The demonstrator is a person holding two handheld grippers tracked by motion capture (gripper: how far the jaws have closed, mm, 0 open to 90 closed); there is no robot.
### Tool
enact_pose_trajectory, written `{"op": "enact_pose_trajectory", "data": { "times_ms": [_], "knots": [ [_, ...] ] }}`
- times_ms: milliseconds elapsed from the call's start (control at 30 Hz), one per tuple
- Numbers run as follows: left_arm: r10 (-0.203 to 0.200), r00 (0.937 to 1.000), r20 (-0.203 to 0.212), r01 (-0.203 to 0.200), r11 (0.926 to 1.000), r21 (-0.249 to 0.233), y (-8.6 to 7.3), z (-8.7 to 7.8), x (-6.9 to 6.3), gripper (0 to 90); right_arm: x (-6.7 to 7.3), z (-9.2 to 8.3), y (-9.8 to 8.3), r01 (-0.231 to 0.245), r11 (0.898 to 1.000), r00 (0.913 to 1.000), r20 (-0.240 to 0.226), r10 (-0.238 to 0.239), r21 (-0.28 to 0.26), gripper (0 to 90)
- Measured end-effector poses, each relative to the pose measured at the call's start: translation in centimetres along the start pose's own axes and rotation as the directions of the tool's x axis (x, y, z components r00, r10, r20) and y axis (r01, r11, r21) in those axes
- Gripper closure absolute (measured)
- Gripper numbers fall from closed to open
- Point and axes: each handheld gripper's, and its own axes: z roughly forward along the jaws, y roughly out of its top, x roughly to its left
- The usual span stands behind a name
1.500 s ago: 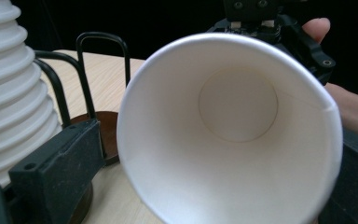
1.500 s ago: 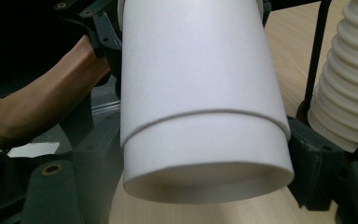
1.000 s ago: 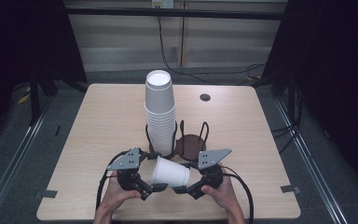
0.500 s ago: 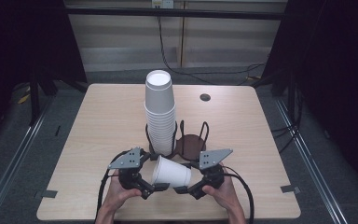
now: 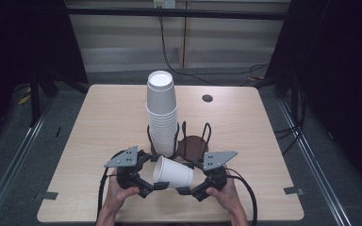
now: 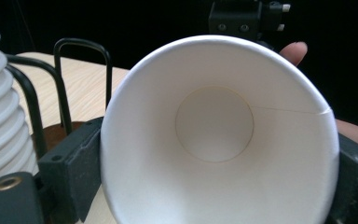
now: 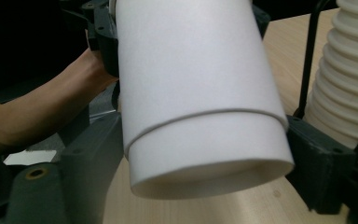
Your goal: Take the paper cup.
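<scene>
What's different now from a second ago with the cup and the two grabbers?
The left gripper has just been closing its jaws onto the rim end of the paper cup. The right gripper has just been opening its jaws, with the cup's base end between them; it looks like a handover. The cup lies tipped between both as before. The cup stack, wire holder and table stayed put.

We are looking at a lab-style recording booth: a bare wooden table [image 5: 99, 127] stands on grey floor [image 5: 23, 155], ringed by black curtains [image 5: 23, 42], with metal rails [image 5: 9, 174], tape marks [image 5: 47, 195] and loose cables [image 5: 169, 52] behind.
</scene>
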Motion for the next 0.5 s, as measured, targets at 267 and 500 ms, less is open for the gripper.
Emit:
{"op": "enact_pose_trajectory", "data": {
  "times_ms": [267, 500],
  "knots": [
    [-0.019, 0.9969, -0.076, 0.023, 0.9986, 0.047, 0.1, -0.9, 0.3, 9.6, 0.1, -0.9, -0.8, -0.019, 0.997, 0.9938, 0.107, 0.028, -0.081, 13.4],
    [-0.007, 0.9938, -0.111, 0.016, 0.9966, 0.081, 0.6, -2.4, 0.5, 9.6, 0.4, -1.8, -1.8, -0.010, 0.992, 0.9756, 0.216, 0.038, -0.127, 13.2]
  ]
}}
